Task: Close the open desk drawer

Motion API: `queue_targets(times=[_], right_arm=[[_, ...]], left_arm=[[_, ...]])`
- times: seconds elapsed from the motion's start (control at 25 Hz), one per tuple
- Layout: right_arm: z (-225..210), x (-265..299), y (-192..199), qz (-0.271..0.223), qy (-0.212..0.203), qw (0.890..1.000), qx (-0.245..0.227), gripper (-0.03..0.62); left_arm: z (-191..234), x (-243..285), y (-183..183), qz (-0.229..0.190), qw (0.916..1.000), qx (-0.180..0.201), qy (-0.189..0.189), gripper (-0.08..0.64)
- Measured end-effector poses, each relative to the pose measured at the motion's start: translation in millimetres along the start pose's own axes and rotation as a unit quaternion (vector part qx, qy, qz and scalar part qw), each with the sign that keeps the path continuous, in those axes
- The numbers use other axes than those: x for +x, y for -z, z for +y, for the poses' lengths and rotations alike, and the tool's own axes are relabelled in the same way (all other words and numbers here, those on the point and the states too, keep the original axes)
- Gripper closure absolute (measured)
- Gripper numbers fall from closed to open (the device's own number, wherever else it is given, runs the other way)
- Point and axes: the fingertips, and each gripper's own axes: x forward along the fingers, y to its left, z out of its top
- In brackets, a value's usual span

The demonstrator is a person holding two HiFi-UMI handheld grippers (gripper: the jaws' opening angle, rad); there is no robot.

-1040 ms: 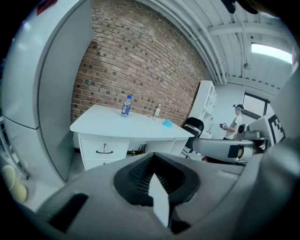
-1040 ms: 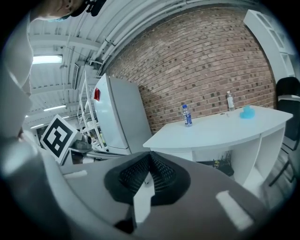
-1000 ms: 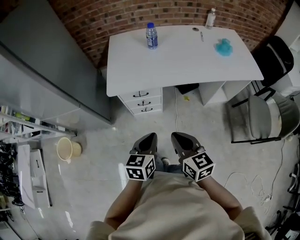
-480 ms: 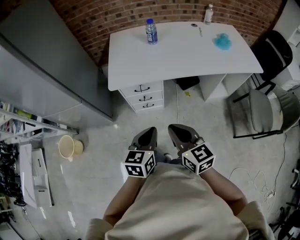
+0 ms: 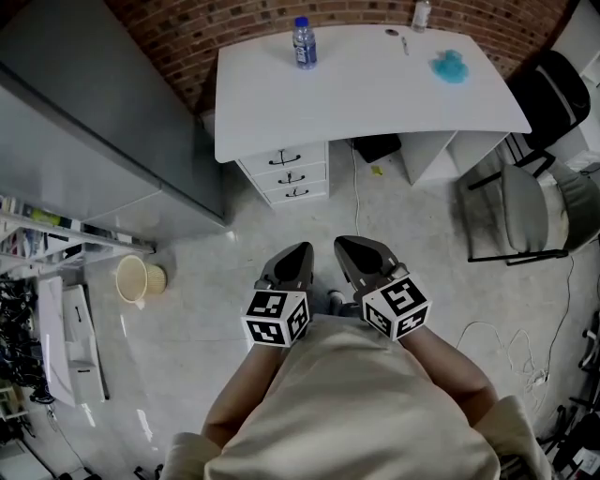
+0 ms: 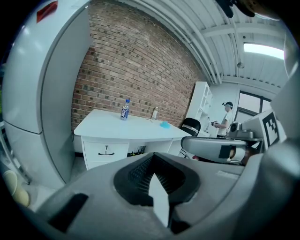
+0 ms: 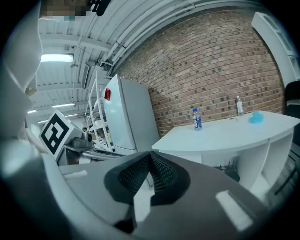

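Note:
The white desk (image 5: 366, 98) stands against the brick wall, some way ahead of me. Its stack of three drawers (image 5: 286, 174) with black handles shows under the left end; from here I cannot tell which one stands out. The top drawer front (image 6: 106, 150) faces the left gripper view. My left gripper (image 5: 292, 263) and right gripper (image 5: 361, 255) are side by side over the floor, well short of the desk. Both are shut and hold nothing, as the left gripper (image 6: 152, 171) and right gripper (image 7: 149, 173) views also show.
On the desk are a blue-capped bottle (image 5: 302, 42), a second bottle (image 5: 421, 14) and a blue object (image 5: 450, 67). A grey fridge (image 5: 94, 122) stands left of the drawers, a yellow bin (image 5: 136, 278) below it. Chairs (image 5: 534, 211) and a floor cable (image 5: 497, 356) are right.
Both grippers have edged forward toward the desk together, still shut. The desk sits a little higher in the head view.

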Motion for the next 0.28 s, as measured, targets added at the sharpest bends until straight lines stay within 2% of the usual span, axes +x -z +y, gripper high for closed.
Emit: queue_targets(times=[0.28], right_arm=[[1.5, 2.6, 5.3, 0.007, -0.003, 1.0, 0.001, 0.589]], left_arm=[[1.7, -1.1, 3.6, 0.001, 1.0, -0.007, 0.0, 0.561]])
